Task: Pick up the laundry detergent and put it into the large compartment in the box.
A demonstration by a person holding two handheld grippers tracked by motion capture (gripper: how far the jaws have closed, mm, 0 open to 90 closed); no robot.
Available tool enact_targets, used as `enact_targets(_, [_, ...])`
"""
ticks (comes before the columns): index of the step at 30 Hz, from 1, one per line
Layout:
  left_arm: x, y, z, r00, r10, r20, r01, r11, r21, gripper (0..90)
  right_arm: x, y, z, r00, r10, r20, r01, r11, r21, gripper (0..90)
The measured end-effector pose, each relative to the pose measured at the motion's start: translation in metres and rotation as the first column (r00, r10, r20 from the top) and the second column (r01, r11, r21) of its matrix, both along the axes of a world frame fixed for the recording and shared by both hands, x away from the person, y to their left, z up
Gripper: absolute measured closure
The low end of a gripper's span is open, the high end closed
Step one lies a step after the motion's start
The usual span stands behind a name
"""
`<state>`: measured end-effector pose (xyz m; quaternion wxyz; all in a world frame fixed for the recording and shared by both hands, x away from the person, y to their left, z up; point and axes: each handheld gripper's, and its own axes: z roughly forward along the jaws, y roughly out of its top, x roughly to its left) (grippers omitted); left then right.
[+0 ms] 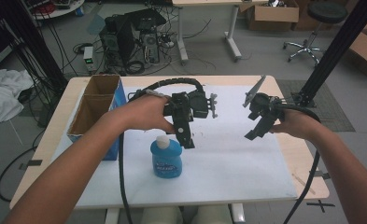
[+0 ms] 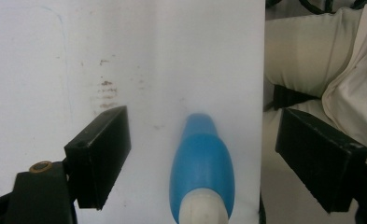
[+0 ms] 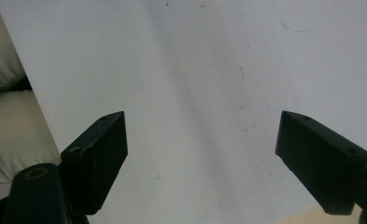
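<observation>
Standing upright near the front of the counter (image 1: 284,154), a blue plastic bottle (image 1: 166,159) with a rounded body, a printed label and a white cap rests on a smooth white sheet (image 1: 232,163) marked with faint brown smudges. At the counter's left edge sits a tall cardboard box (image 1: 95,107) with blue sides, split into two compartments whose contents cannot be made out. The left tongs (image 1: 186,135) hang just above and beside the bottle, jaws spread wide with the bottle between them. The right tongs (image 1: 258,128) hover well apart over bare sheet, jaws also wide.
</observation>
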<state>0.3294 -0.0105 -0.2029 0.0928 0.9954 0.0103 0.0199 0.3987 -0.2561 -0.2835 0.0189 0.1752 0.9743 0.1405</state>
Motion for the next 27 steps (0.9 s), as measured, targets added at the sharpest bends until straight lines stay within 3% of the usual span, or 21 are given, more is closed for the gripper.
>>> enact_targets(13, [0.0, 0.012, -0.001, 0.9993, -0.037, -0.002, 0.037, 0.9993, -0.005, 18.5, 0.001, 0.002, 0.001, 1.0, -0.007, 0.003, 0.007, 1.0, -0.001, 16.7])
enact_targets(27, [-0.001, 0.03, -0.013, 0.9993, -0.036, -0.012, 0.036, 0.9992, 0.014, 18.5, 0.0, 0.0, 0.001, 0.9999, -0.013, 0.002, 0.013, 1.0, 0.004, 16.7])
